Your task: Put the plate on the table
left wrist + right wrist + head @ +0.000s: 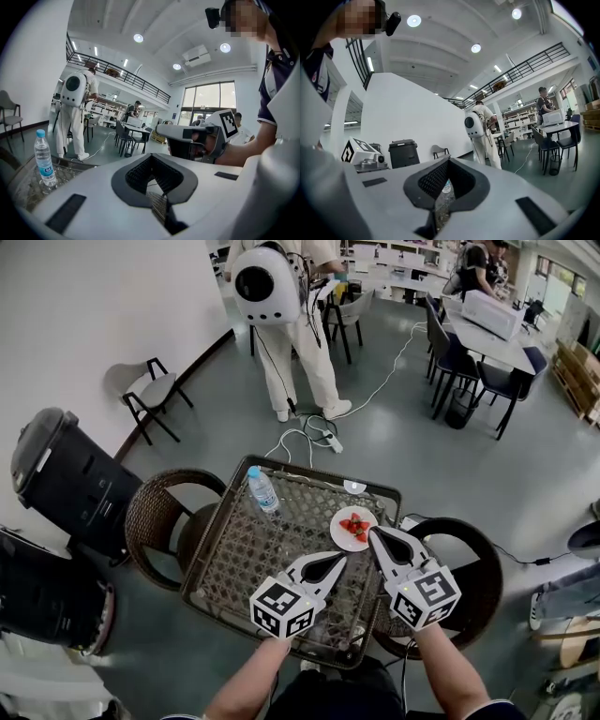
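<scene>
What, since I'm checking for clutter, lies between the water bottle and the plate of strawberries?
Nothing: the head view shows only bare wicker table between the water bottle and the plate of strawberries.

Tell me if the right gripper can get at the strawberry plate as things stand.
Probably yes. The right gripper sits tip-first at the near edge of the plate, nothing between them; the water bottle stands well off. Its jaws are together, so they would need opening first.
</scene>
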Tool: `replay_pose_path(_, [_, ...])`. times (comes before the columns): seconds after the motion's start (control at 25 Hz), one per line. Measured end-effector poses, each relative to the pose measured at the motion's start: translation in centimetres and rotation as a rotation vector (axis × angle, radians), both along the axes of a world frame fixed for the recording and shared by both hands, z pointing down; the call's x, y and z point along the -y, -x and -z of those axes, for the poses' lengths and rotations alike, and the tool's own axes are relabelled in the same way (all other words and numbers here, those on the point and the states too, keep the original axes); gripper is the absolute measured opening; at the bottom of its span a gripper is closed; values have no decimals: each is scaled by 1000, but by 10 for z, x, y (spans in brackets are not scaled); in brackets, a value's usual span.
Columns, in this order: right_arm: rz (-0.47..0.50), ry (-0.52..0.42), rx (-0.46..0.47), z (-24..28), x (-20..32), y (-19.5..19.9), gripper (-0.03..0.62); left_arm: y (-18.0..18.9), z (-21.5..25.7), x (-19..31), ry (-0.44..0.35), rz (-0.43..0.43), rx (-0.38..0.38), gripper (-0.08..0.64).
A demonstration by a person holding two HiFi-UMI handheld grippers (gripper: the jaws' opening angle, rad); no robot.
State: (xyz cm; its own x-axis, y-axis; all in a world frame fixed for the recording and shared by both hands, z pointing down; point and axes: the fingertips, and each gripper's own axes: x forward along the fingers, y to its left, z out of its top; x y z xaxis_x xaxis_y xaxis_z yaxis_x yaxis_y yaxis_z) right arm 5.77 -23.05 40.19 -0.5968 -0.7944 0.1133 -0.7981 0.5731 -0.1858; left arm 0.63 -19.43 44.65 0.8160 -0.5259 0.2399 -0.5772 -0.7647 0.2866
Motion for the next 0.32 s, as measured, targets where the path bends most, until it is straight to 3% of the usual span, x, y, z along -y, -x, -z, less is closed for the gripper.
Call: replay_pose_path(0.32, [13,-15,5,4,-6,-3,3,-6,1,-7,-5,-2,3,7])
